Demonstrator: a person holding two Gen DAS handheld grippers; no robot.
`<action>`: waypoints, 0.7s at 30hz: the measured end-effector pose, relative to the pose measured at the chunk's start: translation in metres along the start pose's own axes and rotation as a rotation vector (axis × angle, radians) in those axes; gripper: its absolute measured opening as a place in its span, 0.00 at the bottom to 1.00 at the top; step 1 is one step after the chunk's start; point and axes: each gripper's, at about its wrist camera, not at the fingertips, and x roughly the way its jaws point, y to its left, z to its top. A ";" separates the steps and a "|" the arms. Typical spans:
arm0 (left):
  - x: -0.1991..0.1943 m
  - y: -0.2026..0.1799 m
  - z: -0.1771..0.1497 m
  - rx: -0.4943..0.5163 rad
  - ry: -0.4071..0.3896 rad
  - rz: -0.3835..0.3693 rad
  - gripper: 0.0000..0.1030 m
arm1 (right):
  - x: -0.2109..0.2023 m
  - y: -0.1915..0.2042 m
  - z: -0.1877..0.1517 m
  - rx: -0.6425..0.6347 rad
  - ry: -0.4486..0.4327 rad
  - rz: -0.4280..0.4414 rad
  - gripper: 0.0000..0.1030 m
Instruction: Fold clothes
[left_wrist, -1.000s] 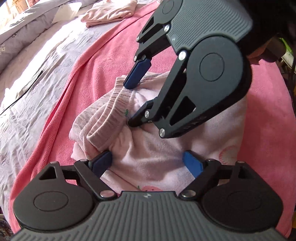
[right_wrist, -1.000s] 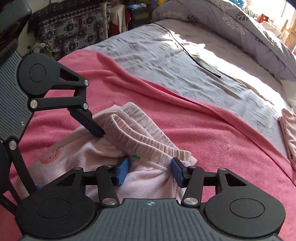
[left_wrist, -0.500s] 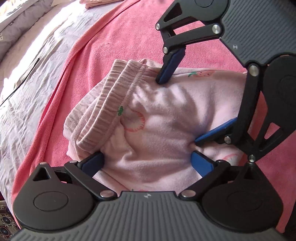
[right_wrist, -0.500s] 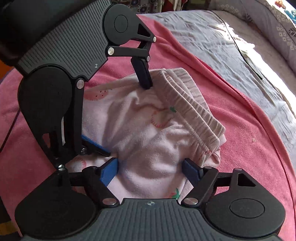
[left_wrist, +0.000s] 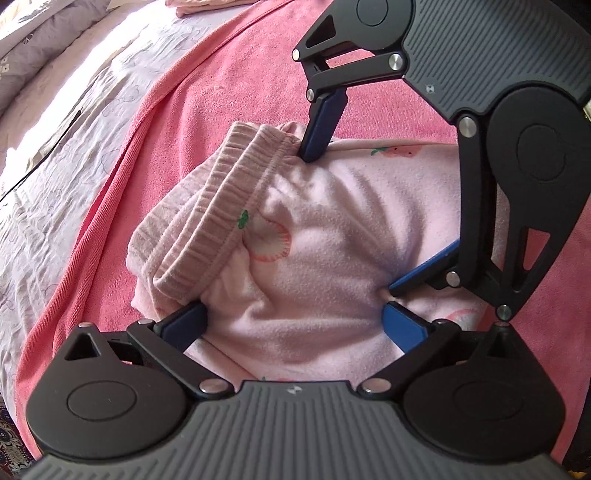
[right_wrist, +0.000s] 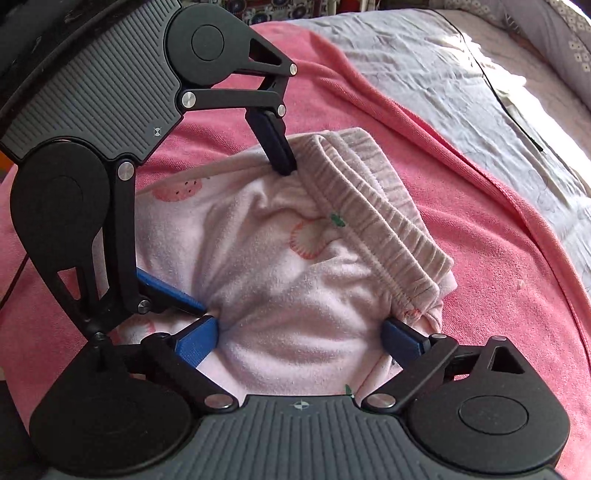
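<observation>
A folded pale pink garment (left_wrist: 314, 258) with strawberry prints and a ribbed waistband (left_wrist: 221, 206) lies on a pink towel (left_wrist: 229, 74). My left gripper (left_wrist: 293, 325) stands open wide over its near edge, the blue pads apart on either side of the cloth. My right gripper (left_wrist: 352, 223) comes in from the upper right, its jaws opening, tips resting on the fabric without pinching it. In the right wrist view the same garment (right_wrist: 295, 288) lies between my right gripper's (right_wrist: 299, 341) pads, with the left gripper (right_wrist: 243, 238) spread across its far left side.
The pink towel (right_wrist: 480, 240) covers a bed with a lilac-grey sheet (left_wrist: 74, 166). A thin black cable (right_wrist: 517, 114) runs over the sheet. Another pink garment (left_wrist: 207, 3) lies at the far top edge. A grey patterned duvet (left_wrist: 37, 55) lies beyond the sheet.
The right gripper's jaws have spread much wider and it has rolled, so its tips now span the garment. The left jaws widened a little. The garment lies flatter.
</observation>
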 end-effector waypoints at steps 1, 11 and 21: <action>0.000 0.001 0.000 -0.004 -0.001 -0.002 0.99 | -0.003 0.000 0.002 -0.009 0.012 0.006 0.92; 0.001 0.012 -0.005 -0.015 -0.035 -0.005 0.99 | -0.025 0.019 0.013 -0.338 0.072 -0.005 0.79; 0.001 0.021 -0.012 -0.025 -0.092 0.016 1.00 | -0.006 0.025 0.006 -0.315 0.072 0.033 1.00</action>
